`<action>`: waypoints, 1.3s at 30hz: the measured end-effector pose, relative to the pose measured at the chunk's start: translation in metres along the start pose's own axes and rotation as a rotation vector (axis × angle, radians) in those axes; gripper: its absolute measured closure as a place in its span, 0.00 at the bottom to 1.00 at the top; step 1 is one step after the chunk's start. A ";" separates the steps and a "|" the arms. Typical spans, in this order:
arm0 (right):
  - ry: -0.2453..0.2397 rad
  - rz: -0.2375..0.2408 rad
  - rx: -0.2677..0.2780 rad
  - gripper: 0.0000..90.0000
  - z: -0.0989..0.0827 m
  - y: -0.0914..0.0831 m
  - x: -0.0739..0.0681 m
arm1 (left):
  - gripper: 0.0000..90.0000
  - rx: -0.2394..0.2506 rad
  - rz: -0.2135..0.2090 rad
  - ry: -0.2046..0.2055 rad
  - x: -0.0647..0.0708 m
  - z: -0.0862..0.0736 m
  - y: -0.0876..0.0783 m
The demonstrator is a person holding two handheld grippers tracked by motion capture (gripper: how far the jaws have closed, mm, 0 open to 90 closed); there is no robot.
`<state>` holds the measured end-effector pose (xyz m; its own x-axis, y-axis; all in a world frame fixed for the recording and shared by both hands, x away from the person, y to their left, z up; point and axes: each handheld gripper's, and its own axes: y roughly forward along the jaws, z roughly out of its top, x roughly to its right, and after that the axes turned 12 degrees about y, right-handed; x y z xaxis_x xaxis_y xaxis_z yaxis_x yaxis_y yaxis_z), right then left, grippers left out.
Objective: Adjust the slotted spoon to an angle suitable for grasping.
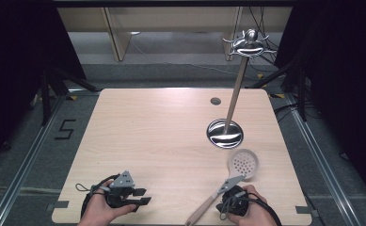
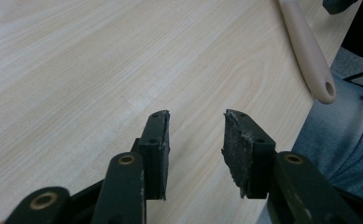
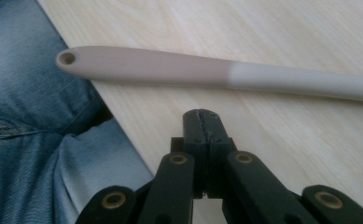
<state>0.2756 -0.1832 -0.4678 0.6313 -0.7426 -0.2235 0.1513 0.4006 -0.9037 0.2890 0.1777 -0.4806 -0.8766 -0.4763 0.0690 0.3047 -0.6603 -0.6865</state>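
Skimmer (image 1: 227, 181) judged light, stiff, smooth; best gripped mid-handle. Right gripper (image 3: 202, 122) seen pressed together, empty, just beside handle. Left gripper (image 2: 195, 140) seen apart, empty.

A metal utensil stand (image 1: 226, 132) rises from the table (image 1: 147, 141).

High view: even overhead light brightens the pale wood-grain table (image 1: 162, 141), while the surroundings fall to near black; the polished round chrome base of the utensil stand (image 1: 225, 133) carries banded glare, and shadows are short and soft. Gripper views: the tabletop washes out toward the upper edge; the near black jaws are softly focused, and the beige spoon handle (image 3: 170, 65) is slightly blurred.
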 end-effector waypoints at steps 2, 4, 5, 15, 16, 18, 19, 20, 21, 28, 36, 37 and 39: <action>-0.008 0.004 -0.008 1.00 0.002 0.003 -0.005 | 0.67 0.000 0.001 0.001 0.000 0.000 0.000; -0.026 0.004 -0.013 1.00 0.004 0.004 -0.009 | 0.67 -0.001 0.001 0.001 0.000 0.000 0.000; -0.013 0.010 -0.022 1.00 0.004 0.005 -0.010 | 0.67 0.003 0.001 -0.004 0.000 0.000 0.001; -0.009 -0.018 -0.049 1.00 0.010 0.013 -0.003 | 0.67 -0.006 -0.003 0.022 -0.003 0.001 0.001; 0.026 -0.024 -0.059 1.00 0.011 0.012 -0.003 | 0.67 -0.006 -0.002 0.021 -0.002 0.001 0.001; 0.042 -0.040 -0.052 1.00 0.013 0.011 0.003 | 0.67 -0.009 0.001 0.018 -0.002 0.001 0.000; 0.073 -0.053 -0.049 1.00 0.014 0.010 0.005 | 0.67 0.001 -0.003 0.015 -0.002 0.001 0.000; 0.073 -0.053 -0.049 1.00 0.014 0.010 0.005 | 0.67 0.001 -0.003 0.015 -0.002 0.001 0.000; 0.074 -0.072 -0.037 1.00 0.016 0.008 0.012 | 0.67 0.002 -0.003 0.015 -0.002 0.001 0.000; 0.247 -0.235 0.012 1.00 0.024 -0.013 0.061 | 0.67 -0.007 -0.006 0.006 -0.001 0.000 0.001; 0.276 -0.290 -0.048 1.00 0.023 -0.009 0.076 | 0.67 -0.009 -0.010 0.025 -0.003 0.000 0.001; 0.272 -0.304 -0.046 1.00 0.023 -0.009 0.079 | 0.67 -0.008 -0.010 0.005 -0.002 0.000 0.001; 0.275 -0.324 -0.050 1.00 0.023 -0.008 0.084 | 0.67 -0.011 -0.003 0.011 -0.002 0.000 0.001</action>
<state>0.3453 -0.2360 -0.4711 0.3302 -0.9439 -0.0084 0.2666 0.1018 -0.9584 0.2909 0.1778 -0.4811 -0.8816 -0.4677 0.0637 0.2976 -0.6554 -0.6942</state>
